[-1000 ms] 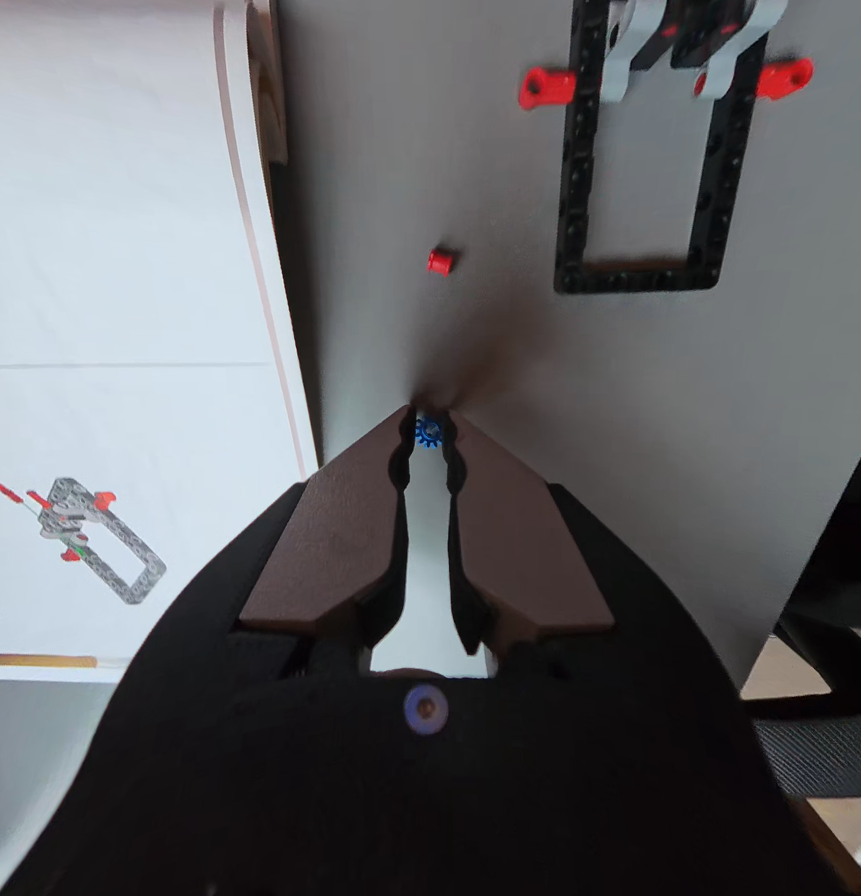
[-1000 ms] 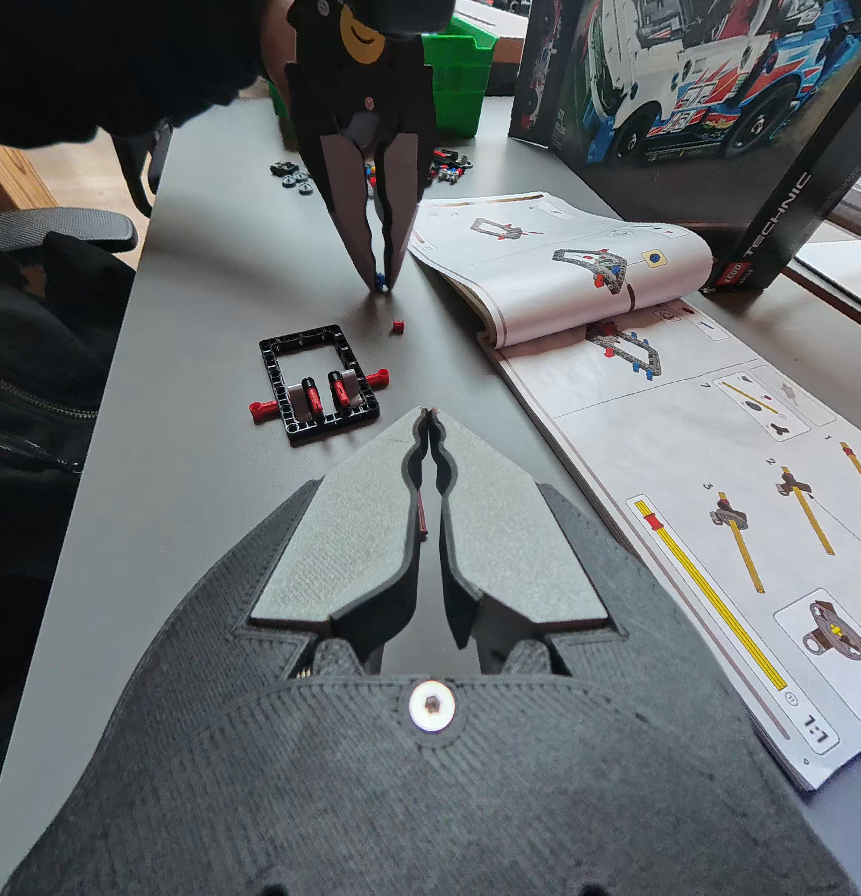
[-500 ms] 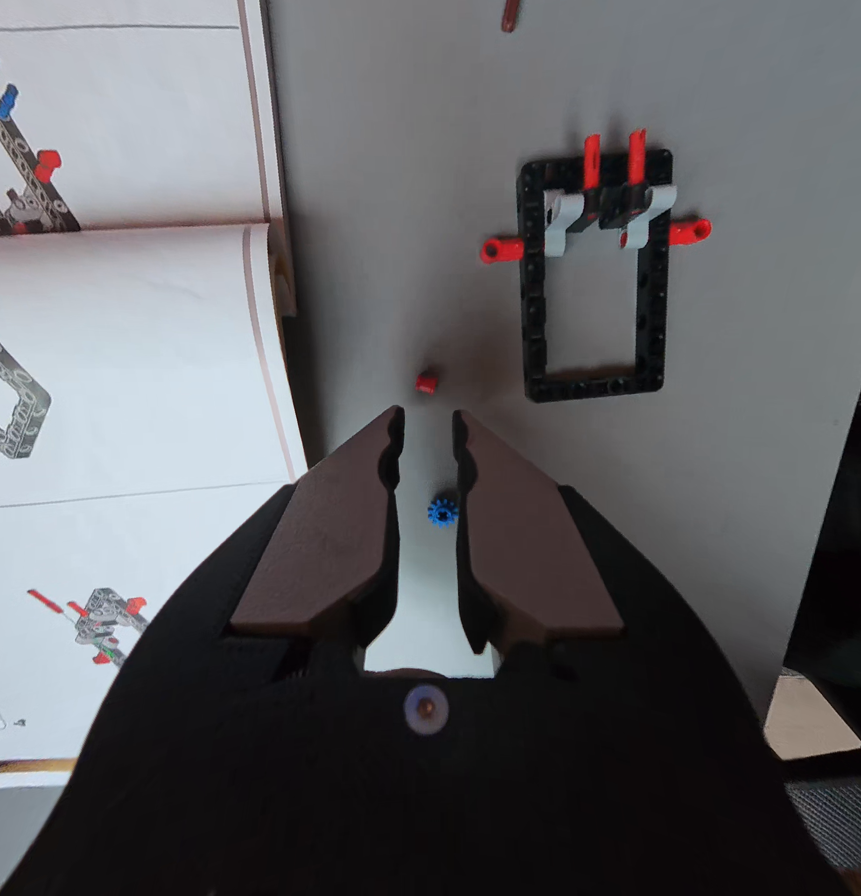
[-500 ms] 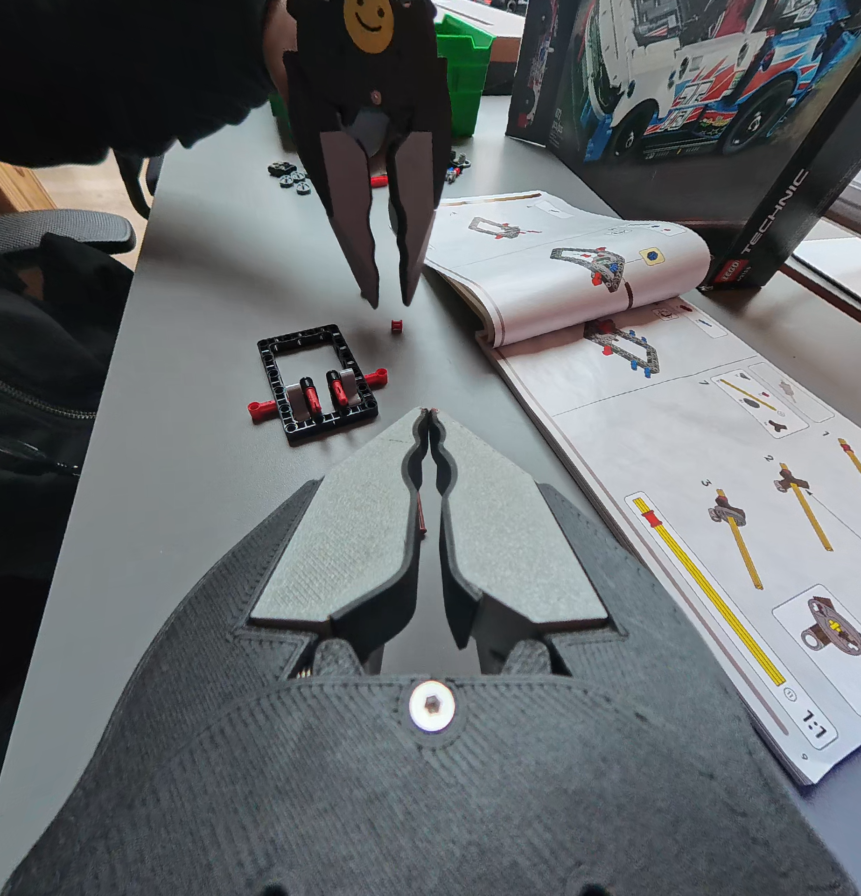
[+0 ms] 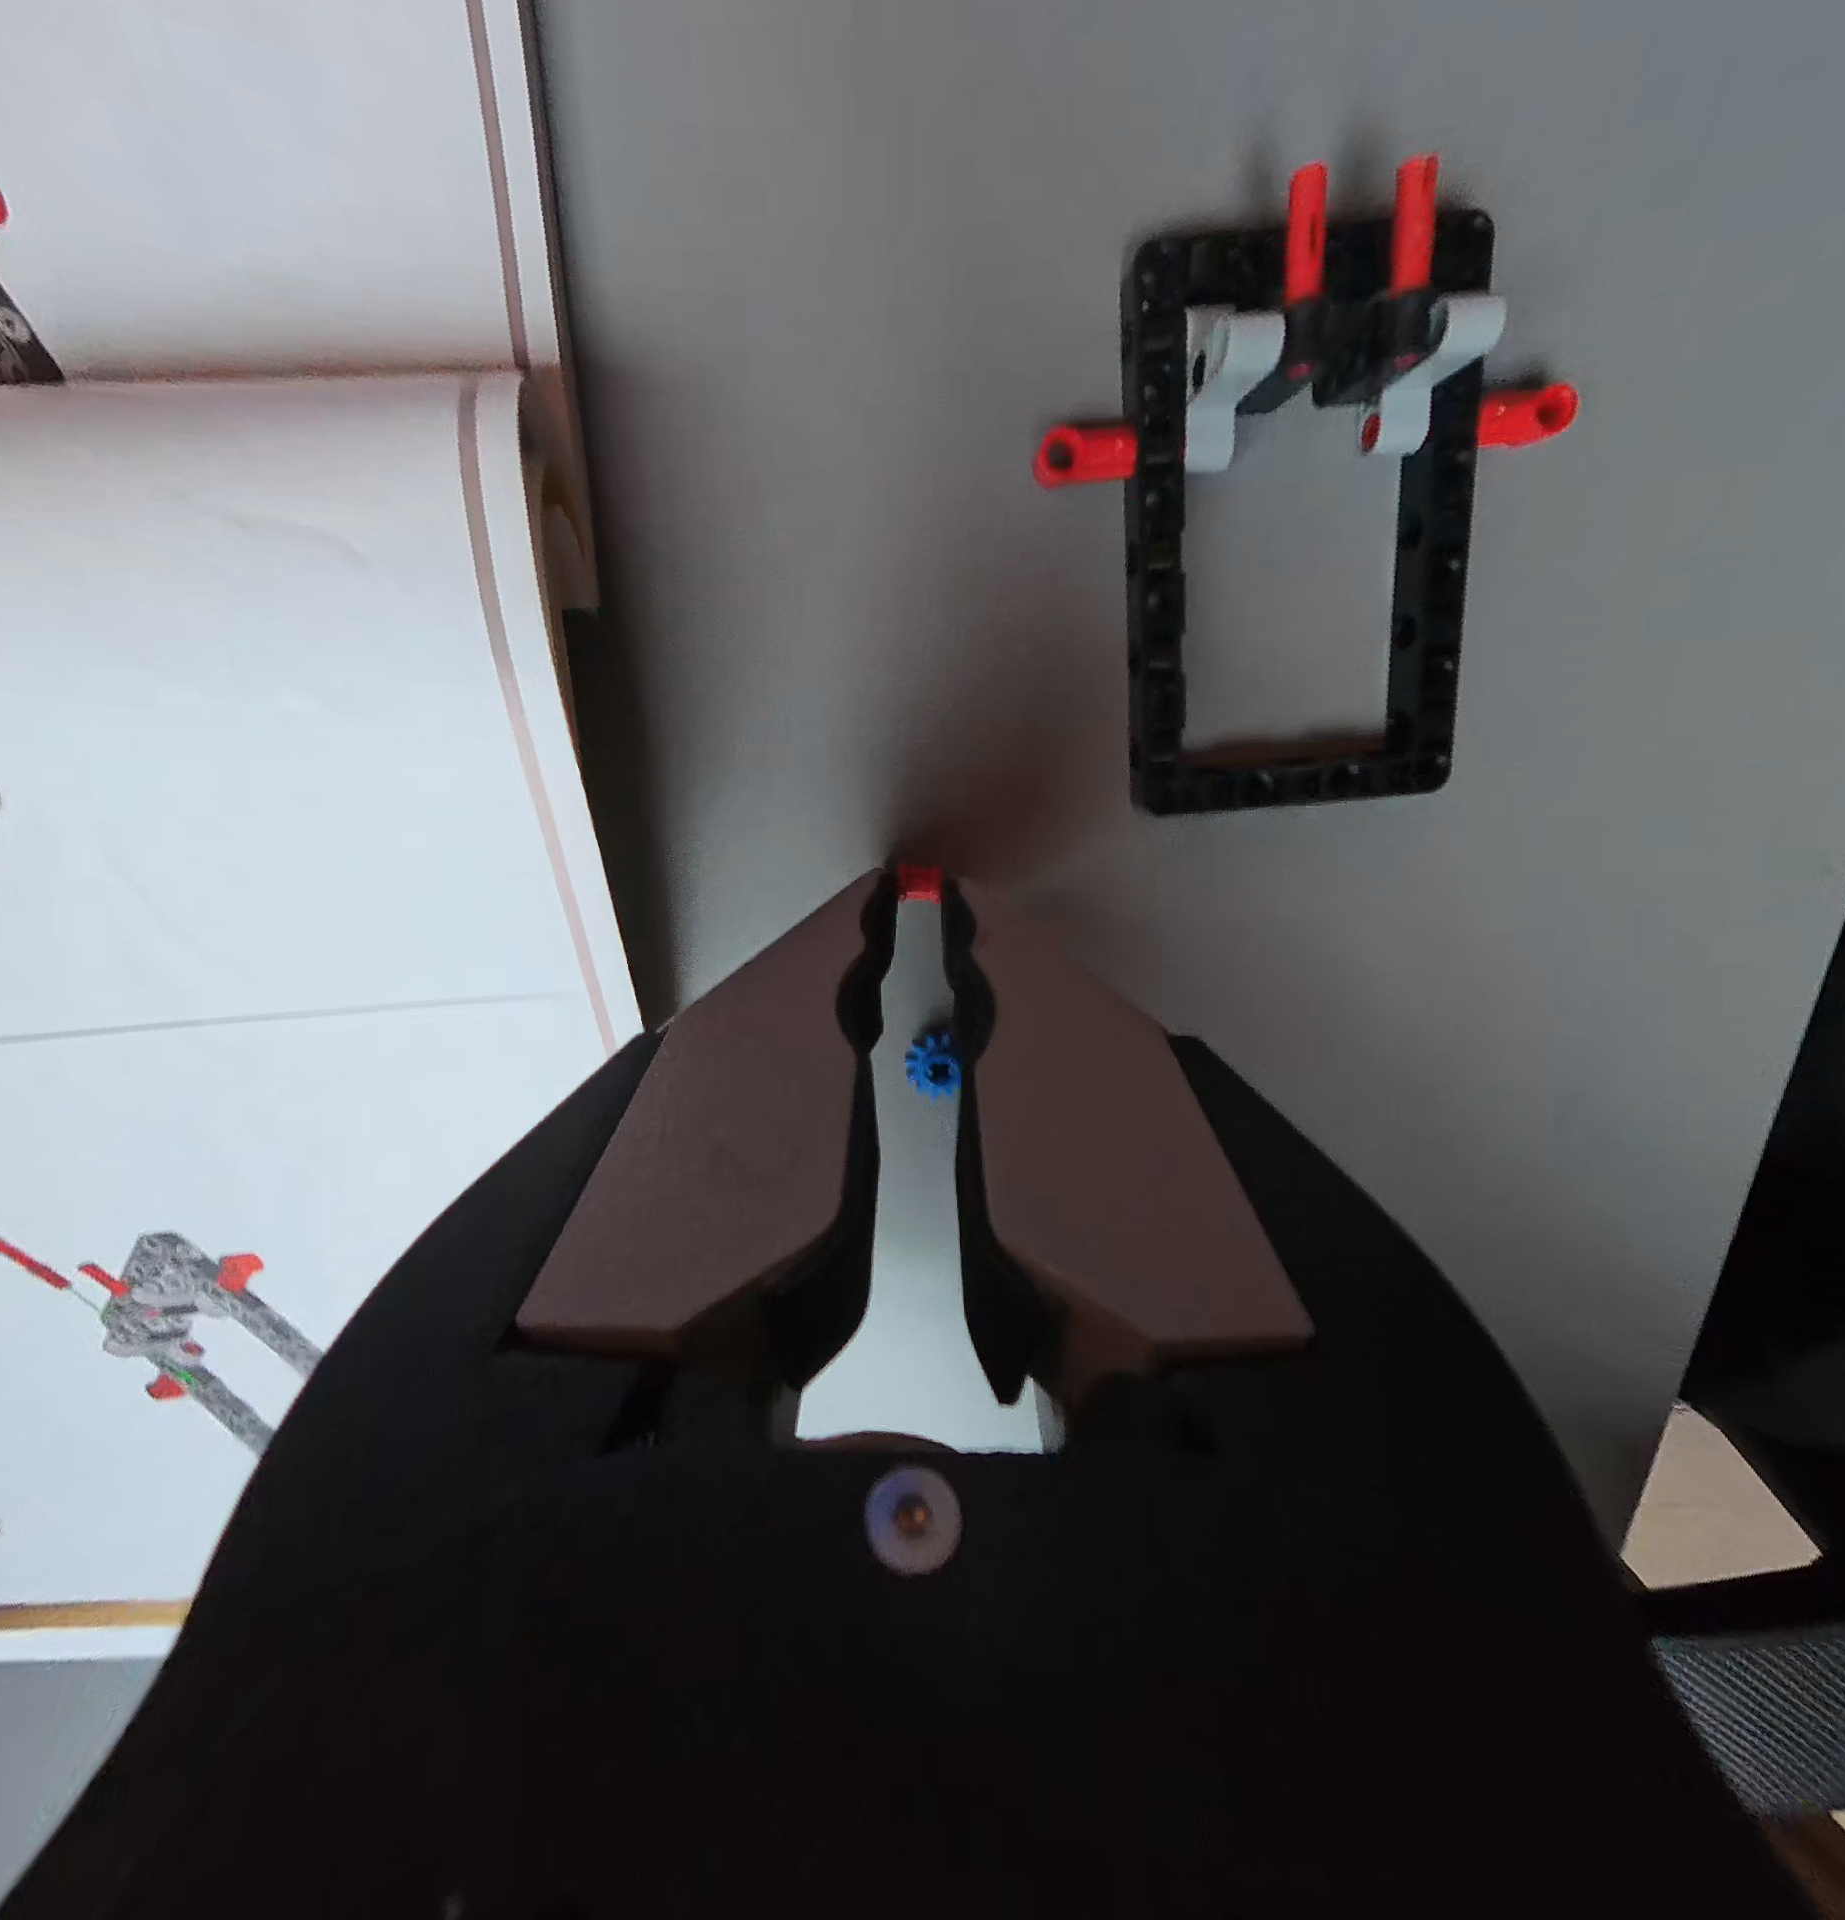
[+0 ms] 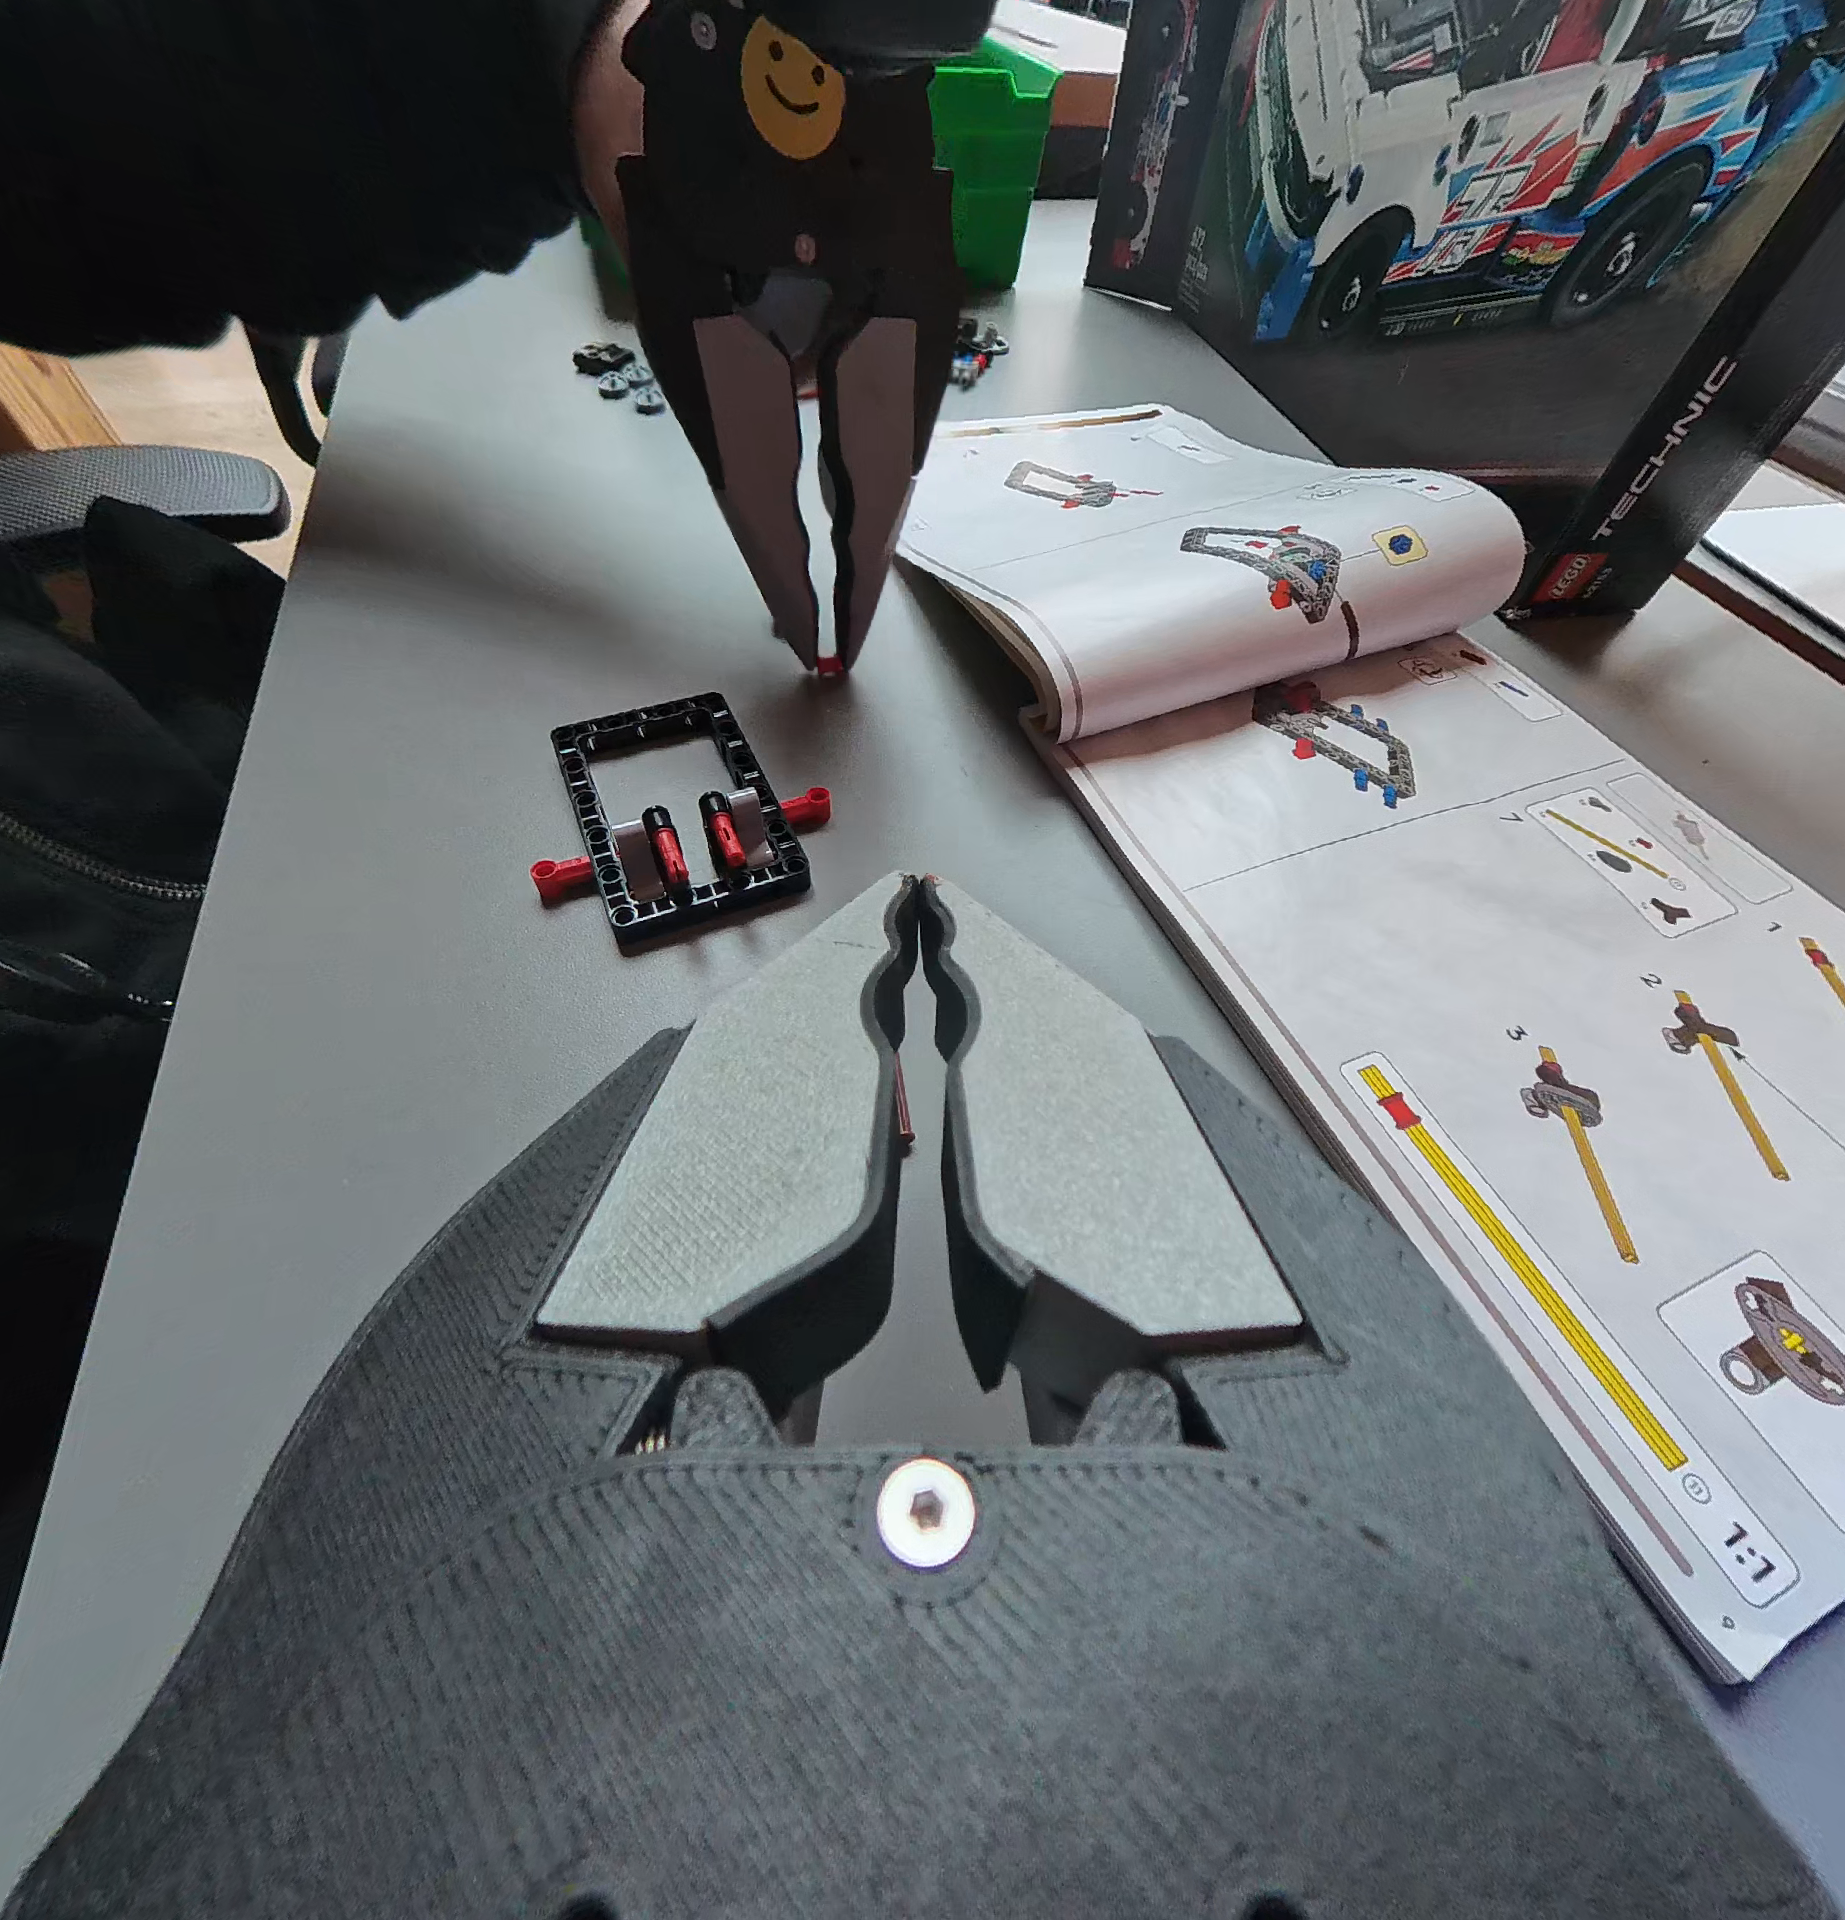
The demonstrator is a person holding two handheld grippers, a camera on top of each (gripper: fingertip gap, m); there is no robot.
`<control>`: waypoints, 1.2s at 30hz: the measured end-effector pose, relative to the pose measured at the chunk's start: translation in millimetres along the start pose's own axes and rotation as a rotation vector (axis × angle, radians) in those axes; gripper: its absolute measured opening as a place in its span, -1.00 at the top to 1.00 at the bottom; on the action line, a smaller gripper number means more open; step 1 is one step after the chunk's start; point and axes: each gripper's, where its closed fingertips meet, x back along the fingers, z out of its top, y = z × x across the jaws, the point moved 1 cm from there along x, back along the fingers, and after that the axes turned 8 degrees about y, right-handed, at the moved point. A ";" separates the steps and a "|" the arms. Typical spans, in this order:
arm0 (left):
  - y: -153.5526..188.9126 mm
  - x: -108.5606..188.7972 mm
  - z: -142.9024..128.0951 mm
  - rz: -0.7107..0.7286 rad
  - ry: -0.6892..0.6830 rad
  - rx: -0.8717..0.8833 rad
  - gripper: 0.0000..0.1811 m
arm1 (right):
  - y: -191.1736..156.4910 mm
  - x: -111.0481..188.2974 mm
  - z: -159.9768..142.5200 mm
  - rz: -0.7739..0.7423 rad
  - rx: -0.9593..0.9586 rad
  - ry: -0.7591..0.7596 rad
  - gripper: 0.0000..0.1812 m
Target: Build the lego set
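Only the left wrist view shows the blue gear (image 5: 930,1066) lying loose on the bench (image 5: 1001,520). The left tool (image 5: 918,883) pinches a small red bush (image 5: 917,880) at its tips; the right tool (image 6: 920,883) is clenched on a thin red axle (image 6: 903,1107).

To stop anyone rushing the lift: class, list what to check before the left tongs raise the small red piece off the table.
1. Red piece sits between the tips of the left tongs: ok.
2. Both tips touch it: ok, as far as the left wrist view shows.
3. Blue gear is free of the tongs: cannot tell; it lies on the table under the gap, close to one finger.
4. Frame is apart from the left tongs: ok.
5. Right tongs are shut on the thin rod: ok.
6. Manual lies open: ok.
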 end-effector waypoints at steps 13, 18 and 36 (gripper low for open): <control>10.9 28.7 -10.9 0.042 0.107 0.070 0.72 | 0.5 -0.4 -2.5 0.002 -0.008 -0.009 1.00; 25.3 39.1 10.0 0.068 0.294 0.077 0.67 | 0.2 -3.1 -3.8 0.007 -0.002 -0.021 1.00; 64.3 -6.4 20.7 0.049 0.442 0.082 0.30 | 12.8 2.4 -26.8 0.096 -0.016 -0.154 0.87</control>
